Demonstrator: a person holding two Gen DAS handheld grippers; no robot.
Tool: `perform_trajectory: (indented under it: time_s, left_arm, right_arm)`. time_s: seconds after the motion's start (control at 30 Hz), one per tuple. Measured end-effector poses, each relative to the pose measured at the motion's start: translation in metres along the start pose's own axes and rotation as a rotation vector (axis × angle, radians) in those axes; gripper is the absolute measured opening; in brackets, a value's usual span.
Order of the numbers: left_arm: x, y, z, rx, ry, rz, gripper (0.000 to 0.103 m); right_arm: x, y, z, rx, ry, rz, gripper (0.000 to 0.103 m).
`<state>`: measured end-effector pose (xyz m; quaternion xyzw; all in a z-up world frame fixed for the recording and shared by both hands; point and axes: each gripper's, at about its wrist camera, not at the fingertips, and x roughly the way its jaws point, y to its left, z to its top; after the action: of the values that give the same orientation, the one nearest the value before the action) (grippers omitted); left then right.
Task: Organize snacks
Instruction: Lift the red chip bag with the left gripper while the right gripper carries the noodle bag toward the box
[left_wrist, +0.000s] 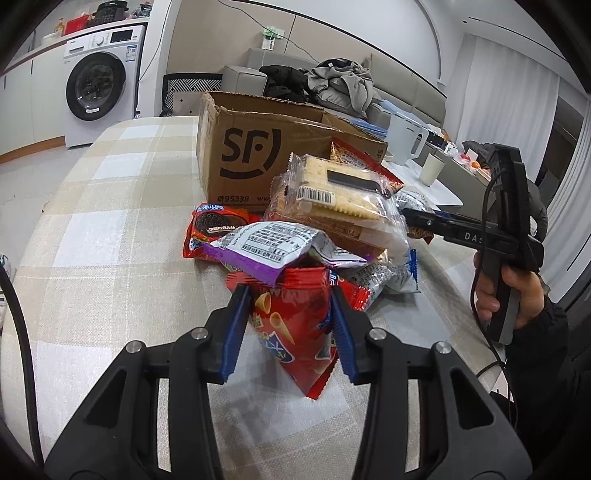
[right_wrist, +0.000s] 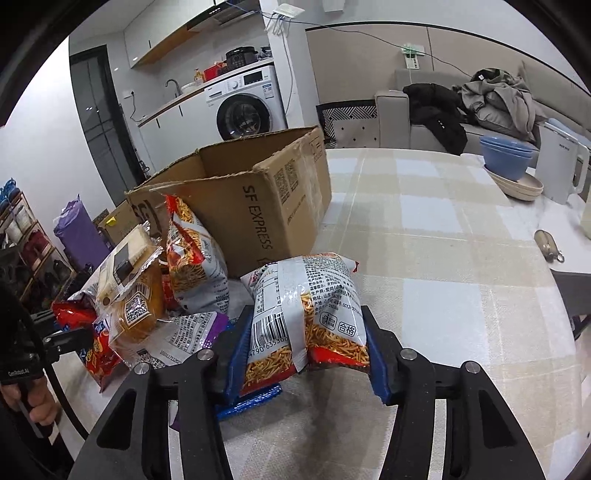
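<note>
A pile of snack packets lies in front of an open cardboard SF box (left_wrist: 251, 147) on a checked tablecloth. My left gripper (left_wrist: 291, 299) is shut on a red cone-snack bag (left_wrist: 295, 332), pads pressing both sides. A cracker pack (left_wrist: 332, 195), an Oreo pack (left_wrist: 214, 225) and a purple-edged packet (left_wrist: 266, 247) lie in the pile behind it. My right gripper (right_wrist: 308, 332) is shut on a noodle-snack bag (right_wrist: 306, 310), held beside the box (right_wrist: 258, 206). The right gripper also shows in the left wrist view (left_wrist: 410, 216) at the pile's right side.
A second noodle-snack bag (right_wrist: 192, 251) leans on the box. Blue bowls (right_wrist: 506, 157) on plates, a white kettle (right_wrist: 561, 170) and a cup (left_wrist: 432, 170) stand at the table's far side. A key pouch (right_wrist: 548, 245) lies near the edge. A sofa with clothes is behind.
</note>
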<state>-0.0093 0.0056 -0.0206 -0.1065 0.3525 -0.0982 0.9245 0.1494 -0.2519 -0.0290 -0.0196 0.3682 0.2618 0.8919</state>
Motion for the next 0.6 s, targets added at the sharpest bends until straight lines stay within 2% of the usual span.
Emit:
perform_trajectory:
  time_s: [0.3,0.6]
  left_arm:
    - [-0.012,-0.003,-0.010,-0.004,-0.002,-0.003,0.039]
    - [-0.033,-0.009,-0.016,-0.021,-0.031,-0.060,0.039]
  right_arm:
    - [-0.015,-0.003,-0.001,0.017,-0.025,0.000,0.054]
    - [-0.028,-0.002,0.000,0.019,-0.076,0.015,0.054]
